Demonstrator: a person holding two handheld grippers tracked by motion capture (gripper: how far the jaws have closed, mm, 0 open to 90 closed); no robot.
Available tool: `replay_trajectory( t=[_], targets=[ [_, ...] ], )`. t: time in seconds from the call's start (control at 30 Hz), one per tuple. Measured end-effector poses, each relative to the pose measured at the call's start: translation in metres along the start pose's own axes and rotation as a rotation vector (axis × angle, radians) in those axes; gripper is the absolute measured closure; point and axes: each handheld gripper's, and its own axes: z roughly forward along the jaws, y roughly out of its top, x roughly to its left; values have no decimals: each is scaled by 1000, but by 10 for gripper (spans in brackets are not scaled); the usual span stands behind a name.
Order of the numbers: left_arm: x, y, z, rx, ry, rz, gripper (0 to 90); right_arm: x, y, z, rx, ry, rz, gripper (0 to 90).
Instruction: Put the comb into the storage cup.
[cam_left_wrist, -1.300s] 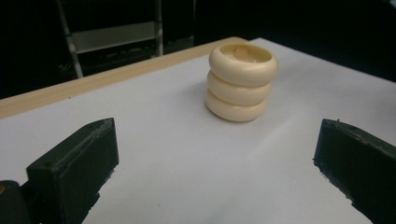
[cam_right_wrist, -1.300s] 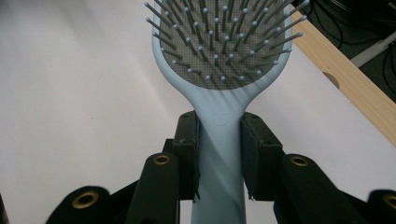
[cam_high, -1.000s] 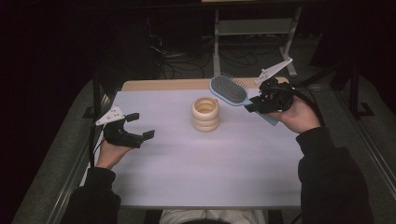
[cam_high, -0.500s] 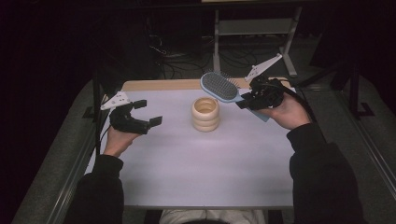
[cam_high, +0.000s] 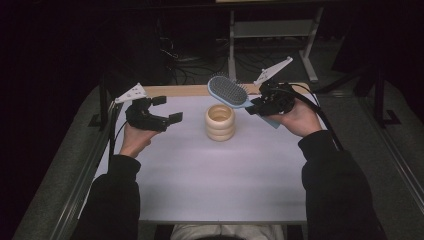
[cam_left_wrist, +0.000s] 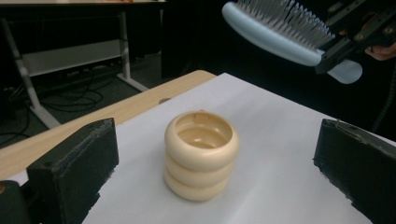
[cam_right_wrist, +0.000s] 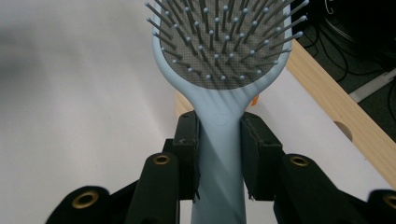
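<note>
Hairbrush (cam_high: 227, 91), pale blue with grey bristles, is held in the air above the far edge of the worktop (cam_high: 200, 185), its handle clamped between the two black jaws of the right tool (cam_high: 256, 106). In the right gripper view the hairbrush (cam_right_wrist: 219, 70) is seen bristles up, the handle pressed on both sides by the jaw pads, the head stretched out beyond them. The head is held just above and slightly behind a cream ringed holder (cam_high: 220, 122), which stands upright near the middle of the worktop's far edge, apart from the brush. The left tool (cam_high: 167, 109) is held off the surface near the far left corner, jaws set wide with nothing between them, and is pointed toward the holder. In the left gripper view the ringed holder (cam_left_wrist: 201, 161) is framed between the two spread jaws, farther off, its hollow top open, with the hairbrush (cam_left_wrist: 275, 30) and the right tool (cam_left_wrist: 343, 44) seen above it at the upper right. The worktop is covered in white, with a strip of bare wood along the far edge.
</note>
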Motion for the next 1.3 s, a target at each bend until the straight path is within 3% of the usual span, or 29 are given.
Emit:
replay_trajectory(
  t=[0.17,0.4,0.7,0.9,1.03,1.3],
  targets=[
    [-2,11,11,20,-7,12,0,1,6,5,-8,4,-5,683],
    [-3,24,22,-3,-23,0,0,3,12,12,-5,9,-17,683],
    [2,38,38,-48,-44,-95,0,2,18,17,-30,1,-20,683],
    [2,46,50,-42,-45,-119,0,0,22,20,-45,-9,-16,683],
    [1,47,56,-27,-41,-113,0,1,25,24,-61,-10,-17,683],
    [4,50,61,-56,-44,-168,0,4,33,35,-77,-1,-21,683]
  ],
)
